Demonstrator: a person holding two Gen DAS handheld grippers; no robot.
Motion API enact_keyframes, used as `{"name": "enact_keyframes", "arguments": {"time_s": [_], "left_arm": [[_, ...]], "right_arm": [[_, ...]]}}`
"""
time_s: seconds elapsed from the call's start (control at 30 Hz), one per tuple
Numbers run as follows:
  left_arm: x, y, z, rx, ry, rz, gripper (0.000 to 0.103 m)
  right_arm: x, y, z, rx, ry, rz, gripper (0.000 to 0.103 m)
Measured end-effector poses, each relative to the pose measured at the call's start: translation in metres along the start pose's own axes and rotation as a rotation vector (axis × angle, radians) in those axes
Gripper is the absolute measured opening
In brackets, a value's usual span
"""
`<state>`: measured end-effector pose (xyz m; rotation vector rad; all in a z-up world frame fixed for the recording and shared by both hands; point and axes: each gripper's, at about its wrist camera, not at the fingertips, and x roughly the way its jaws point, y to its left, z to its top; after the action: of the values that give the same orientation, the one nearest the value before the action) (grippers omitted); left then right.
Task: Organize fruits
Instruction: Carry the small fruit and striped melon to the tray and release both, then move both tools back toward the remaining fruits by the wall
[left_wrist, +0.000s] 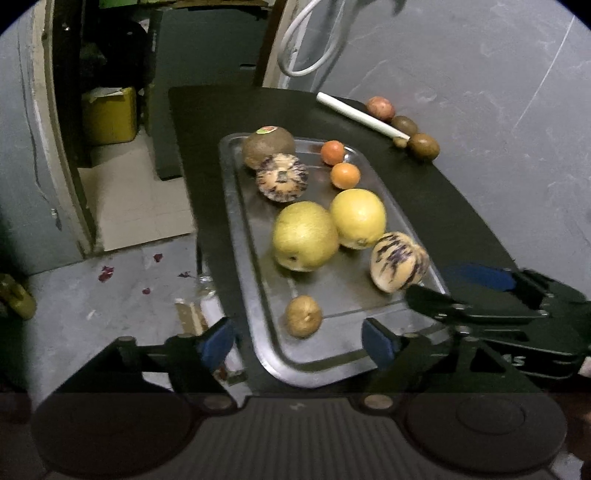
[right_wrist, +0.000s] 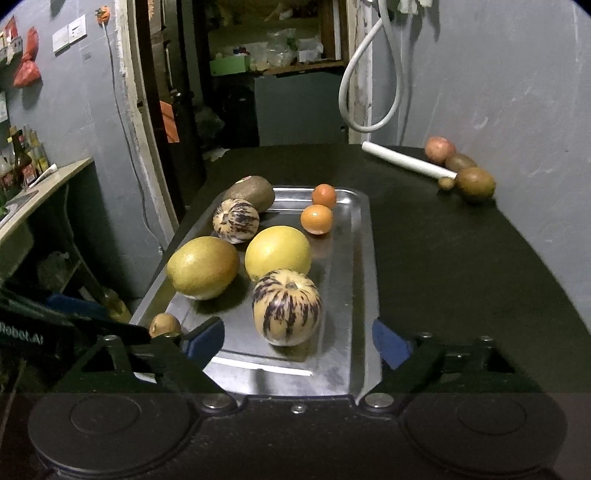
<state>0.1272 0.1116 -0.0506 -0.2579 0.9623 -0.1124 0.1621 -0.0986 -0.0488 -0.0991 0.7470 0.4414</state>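
A metal tray (left_wrist: 347, 291) lies on the dark table and holds several fruits. My left gripper (left_wrist: 297, 343) is open, and a small brown fruit (left_wrist: 303, 316) lies loose on the tray just ahead of its blue pads. My right gripper (right_wrist: 297, 341) is open too. A striped melon (right_wrist: 286, 306) sits on the tray (right_wrist: 345, 295) between its fingers, untouched. Further back are two yellow fruits (left_wrist: 304, 236) (left_wrist: 357, 218), a second striped melon (left_wrist: 282, 177), a large brown fruit (left_wrist: 267, 146) and two small oranges (left_wrist: 345, 175).
Off the tray at the far right lie a white stick (left_wrist: 362, 115), a reddish fruit (left_wrist: 380, 108) and brown kiwis (left_wrist: 423, 146) against the grey wall. The table edge drops to the floor on the left. A white hose (right_wrist: 369, 74) hangs behind.
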Motion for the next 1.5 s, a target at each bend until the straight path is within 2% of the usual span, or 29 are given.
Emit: {"name": "enact_keyframes", "arguments": {"time_s": [0.17, 0.33, 0.53, 0.73, 0.97, 1.17, 1.37, 1.5], "left_arm": [[-0.004, 0.008, -0.002, -0.004, 0.020, 0.042, 0.101], [0.000, 0.010, -0.003, -0.003, 0.097, 0.063, 0.102], [0.002, -0.001, -0.002, 0.061, 0.166, 0.072, 0.102], [0.001, -0.014, 0.012, 0.096, 0.173, 0.056, 0.102], [0.010, -0.043, 0.039, 0.134, 0.155, 0.032, 0.102], [0.022, -0.075, 0.072, 0.164, 0.116, 0.035, 0.102], [0.032, -0.099, 0.113, 0.220, 0.042, 0.048, 0.102], [0.043, -0.106, 0.143, 0.253, -0.024, -0.003, 0.102]], "right_arm": [[-0.017, -0.003, -0.004, 0.012, 0.013, -0.007, 0.101], [-0.022, -0.006, -0.008, 0.034, 0.078, -0.011, 0.102], [-0.021, -0.012, -0.013, 0.047, 0.136, -0.040, 0.102], [-0.025, -0.032, -0.016, 0.133, 0.113, -0.091, 0.102], [-0.030, -0.067, -0.020, 0.273, 0.063, -0.186, 0.102], [-0.028, -0.095, -0.014, 0.328, 0.016, -0.232, 0.102], [-0.023, -0.121, 0.022, 0.289, -0.095, -0.238, 0.102], [-0.009, -0.141, 0.054, 0.286, -0.141, -0.202, 0.102]]}}
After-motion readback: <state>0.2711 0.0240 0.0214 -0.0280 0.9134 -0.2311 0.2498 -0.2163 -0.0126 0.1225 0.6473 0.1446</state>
